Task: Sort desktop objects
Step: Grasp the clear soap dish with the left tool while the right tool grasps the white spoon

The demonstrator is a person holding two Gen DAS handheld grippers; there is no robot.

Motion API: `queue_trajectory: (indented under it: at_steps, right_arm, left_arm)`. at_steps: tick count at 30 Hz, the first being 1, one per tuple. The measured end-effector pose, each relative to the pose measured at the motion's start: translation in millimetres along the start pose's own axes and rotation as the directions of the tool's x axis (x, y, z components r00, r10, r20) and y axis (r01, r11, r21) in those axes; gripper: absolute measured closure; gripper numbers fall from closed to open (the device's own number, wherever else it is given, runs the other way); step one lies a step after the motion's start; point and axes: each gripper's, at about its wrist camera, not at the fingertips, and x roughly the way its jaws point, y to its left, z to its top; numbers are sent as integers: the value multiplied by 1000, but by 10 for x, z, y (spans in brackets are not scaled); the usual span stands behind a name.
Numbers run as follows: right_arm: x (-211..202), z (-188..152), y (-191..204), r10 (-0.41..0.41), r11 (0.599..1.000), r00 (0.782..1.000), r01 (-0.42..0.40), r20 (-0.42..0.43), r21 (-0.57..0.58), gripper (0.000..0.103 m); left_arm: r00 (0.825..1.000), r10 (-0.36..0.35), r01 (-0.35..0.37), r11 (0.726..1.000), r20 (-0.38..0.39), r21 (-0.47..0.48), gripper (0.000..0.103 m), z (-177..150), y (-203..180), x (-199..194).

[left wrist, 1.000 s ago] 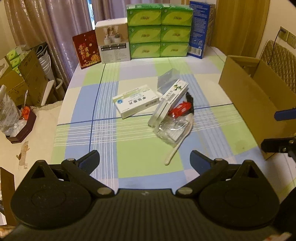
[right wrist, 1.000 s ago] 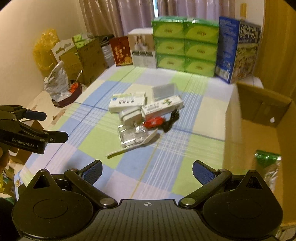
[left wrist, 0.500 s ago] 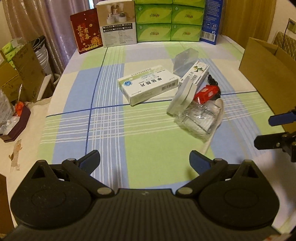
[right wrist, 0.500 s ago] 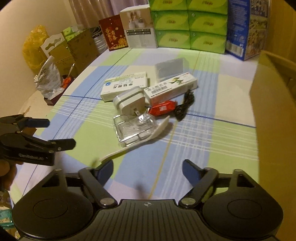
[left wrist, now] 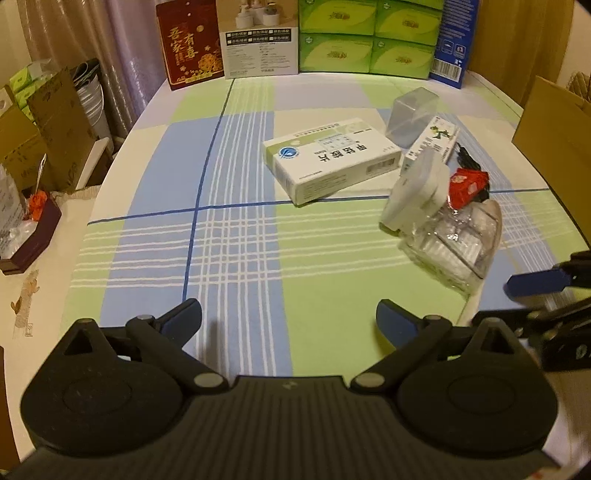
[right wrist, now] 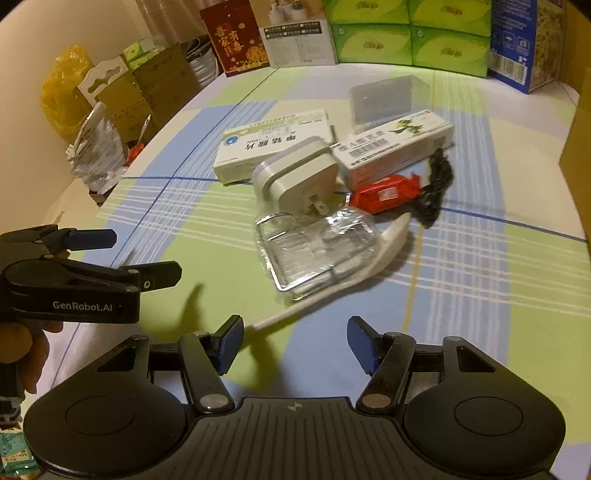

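Here the white spoon (right wrist: 332,284) lies diagonally, handle toward the right claw (right wrist: 295,345), both claws apart.

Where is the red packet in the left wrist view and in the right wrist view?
Left wrist view: the red packet lies right of centre, beside the white plug adapter.
Right wrist view: the red packet sits centre-right, just right of the same adapter.
Shared landmark: the green tissue boxes at the table's far edge.

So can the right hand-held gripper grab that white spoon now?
Probably yes. The right hand-held gripper is open, and the white spoon's handle end lies just ahead of its fingers on bare cloth, with nothing between.
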Motion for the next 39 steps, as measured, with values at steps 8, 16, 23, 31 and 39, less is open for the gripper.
queue_trajectory:
  at_steps: [8, 16, 23, 31, 39]
  right_arm:
    - [129, 43, 205, -123, 985, 992, 123, 7, -121, 58]
    - [-73, -30, -176, -160, 981, 987, 157, -17, -111, 98]
    - [-313, -134, -596, -199, 979, 980, 198, -24, -44, 102]
    - [-395, -170, -782, -194, 981, 981, 194, -1, 0, 102]
    - [-390, -156, -854, -169, 985, 985, 169, 12, 19, 102]
  left_arm:
    - [1000, -24, 24, 1000, -6, 10, 4, -40, -33, 32]
    - [994, -110, 109, 993, 20, 49, 5, -53, -221, -10]
    - [967, -250, 239, 960, 59, 144, 11, -22, -528, 20]
    - [951, -295, 271, 939, 93, 213, 23, 113, -777, 201]
    - [946, -306, 270, 926, 106, 263, 39, 161, -885, 303]
